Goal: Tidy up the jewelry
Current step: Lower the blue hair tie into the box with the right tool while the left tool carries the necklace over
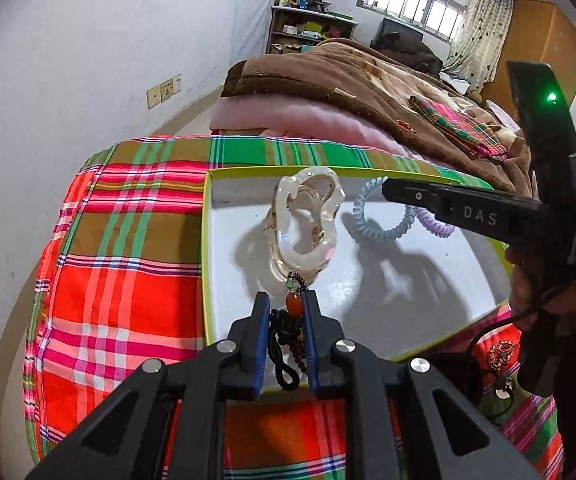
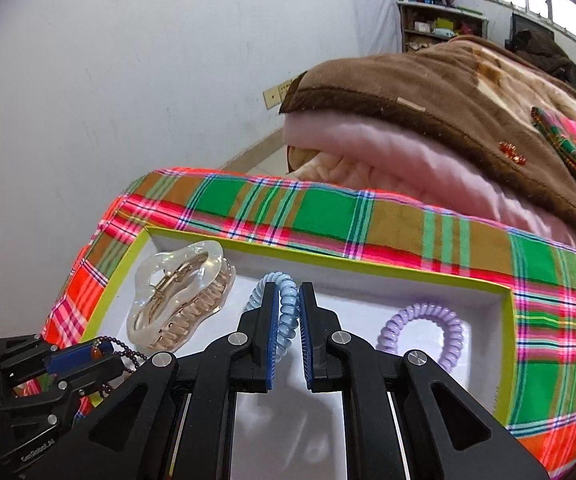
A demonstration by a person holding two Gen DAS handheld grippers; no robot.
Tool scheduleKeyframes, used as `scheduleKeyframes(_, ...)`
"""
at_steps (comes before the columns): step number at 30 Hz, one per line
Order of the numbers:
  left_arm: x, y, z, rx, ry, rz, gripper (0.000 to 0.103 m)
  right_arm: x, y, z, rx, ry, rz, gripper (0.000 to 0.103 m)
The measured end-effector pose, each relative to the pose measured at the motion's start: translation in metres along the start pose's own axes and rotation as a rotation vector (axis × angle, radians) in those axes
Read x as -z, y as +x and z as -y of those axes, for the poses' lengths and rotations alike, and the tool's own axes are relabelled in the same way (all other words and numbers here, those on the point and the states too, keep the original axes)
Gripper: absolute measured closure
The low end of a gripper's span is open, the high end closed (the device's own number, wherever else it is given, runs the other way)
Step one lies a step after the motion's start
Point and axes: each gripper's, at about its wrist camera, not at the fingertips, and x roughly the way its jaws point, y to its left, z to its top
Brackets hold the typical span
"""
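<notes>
A white tray with a lime-green rim (image 1: 206, 248) (image 2: 367, 266) lies on a plaid cloth. My left gripper (image 1: 287, 300) (image 2: 100, 350) is shut on a dark bead bracelet with an orange bead (image 1: 292, 301) (image 2: 128, 354), held over the tray's near edge. A clear hair claw clip (image 1: 307, 224) (image 2: 180, 300) rests in the tray just beyond it. My right gripper (image 2: 288, 300) (image 1: 387, 191) is shut on a pale blue spiral hair tie (image 2: 286, 304) (image 1: 363, 216) above the tray floor. A lilac spiral hair tie (image 2: 427, 328) (image 1: 435, 226) lies in the tray to its right.
The plaid cloth (image 1: 128, 272) covers a raised surface against a white wall. Folded pink and brown blankets (image 2: 427, 128) pile up behind the tray. A sparkly brooch (image 1: 501, 354) lies on the cloth near the hand (image 1: 535, 292) holding the right gripper.
</notes>
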Motion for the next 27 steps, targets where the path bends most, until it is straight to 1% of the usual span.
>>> scheduleKeyframes(4, 0.001, 0.006, -0.005, -0.003, -0.014, -0.02, 0.086, -0.004, 0.007, -0.003, 0.011, -0.013, -0.02, 0.093)
scheduleKeyframes(9, 0.001, 0.008, -0.007, -0.005, -0.018, -0.025, 0.086, -0.007, 0.015, -0.004, 0.032, -0.018, -0.046, 0.093)
scheduleKeyframes(13, 0.0, 0.011, -0.008, -0.009, -0.027, -0.035, 0.086, -0.006, 0.023, -0.005, 0.066, -0.042, -0.069, 0.093)
scheduleKeyframes(17, 0.0, 0.013, -0.008, -0.016, -0.025, -0.038, 0.084, -0.004, 0.027, -0.006, 0.088, -0.061, -0.078, 0.093)
scheduleKeyframes(27, 0.0, 0.012, -0.008, -0.016, -0.033, -0.043, 0.083, -0.005, 0.028, -0.008, 0.102, -0.068, -0.09, 0.092)
